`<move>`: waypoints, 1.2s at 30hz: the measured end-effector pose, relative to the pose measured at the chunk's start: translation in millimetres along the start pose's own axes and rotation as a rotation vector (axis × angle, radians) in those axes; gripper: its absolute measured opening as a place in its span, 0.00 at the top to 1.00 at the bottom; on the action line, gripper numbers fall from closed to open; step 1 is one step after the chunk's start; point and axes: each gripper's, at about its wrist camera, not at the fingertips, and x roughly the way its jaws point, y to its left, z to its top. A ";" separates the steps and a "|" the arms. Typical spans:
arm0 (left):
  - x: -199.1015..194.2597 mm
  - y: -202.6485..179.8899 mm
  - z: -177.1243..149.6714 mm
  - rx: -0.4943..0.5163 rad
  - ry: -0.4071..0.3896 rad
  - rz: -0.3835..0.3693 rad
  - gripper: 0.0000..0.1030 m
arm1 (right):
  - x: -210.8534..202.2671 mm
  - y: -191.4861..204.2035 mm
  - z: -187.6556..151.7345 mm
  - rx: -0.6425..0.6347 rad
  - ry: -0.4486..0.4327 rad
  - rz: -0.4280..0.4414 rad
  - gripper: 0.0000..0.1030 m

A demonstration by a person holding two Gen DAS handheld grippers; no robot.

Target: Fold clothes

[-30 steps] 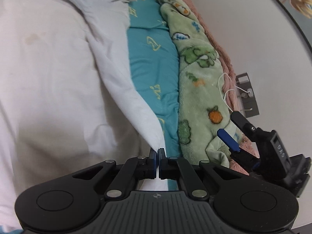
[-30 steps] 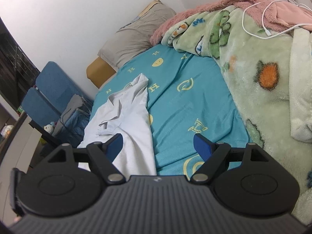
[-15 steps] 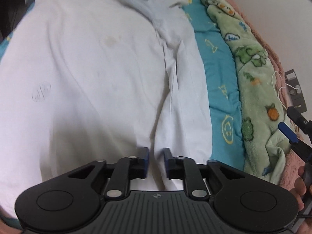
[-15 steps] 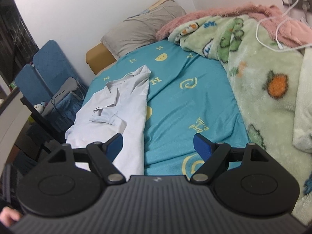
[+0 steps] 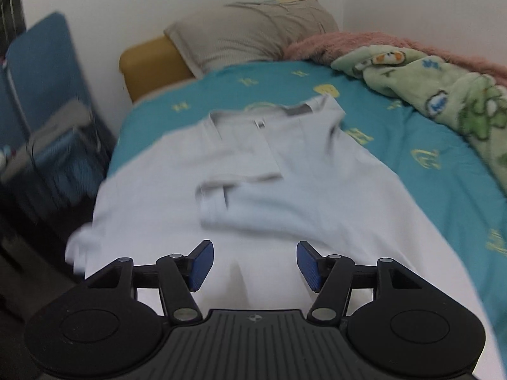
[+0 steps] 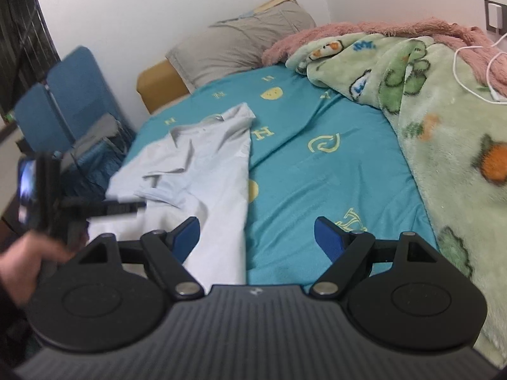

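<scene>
Over the pale white cotton shirt (image 5: 285, 209) on the teal bed sheet (image 6: 317, 164), my left gripper (image 5: 252, 264) and right gripper (image 6: 256, 237) stood wide and empty. For a clean fold, I judged each should pinch one hem corner evenly.

1 white shirt (image 5: 285, 196), 1 pillow (image 5: 253, 31), 2 blankets: green (image 6: 443, 101), pink (image 6: 364, 31); 1 blue chair (image 6: 66, 101).
</scene>
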 end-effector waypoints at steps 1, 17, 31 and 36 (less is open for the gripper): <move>15.3 0.4 7.3 0.005 -0.007 0.015 0.41 | 6.4 0.0 -0.2 0.001 0.002 0.001 0.22; 169.3 11.0 64.0 0.098 -0.066 0.188 0.45 | 71.4 -15.6 -7.1 0.074 0.093 0.003 0.22; 148.7 128.5 74.7 -0.216 0.115 0.187 0.21 | 72.9 -21.8 -6.5 0.102 0.097 -0.004 0.22; 107.0 149.7 38.6 -0.428 0.133 0.046 0.21 | 71.4 -22.7 -4.8 0.111 0.092 0.003 0.22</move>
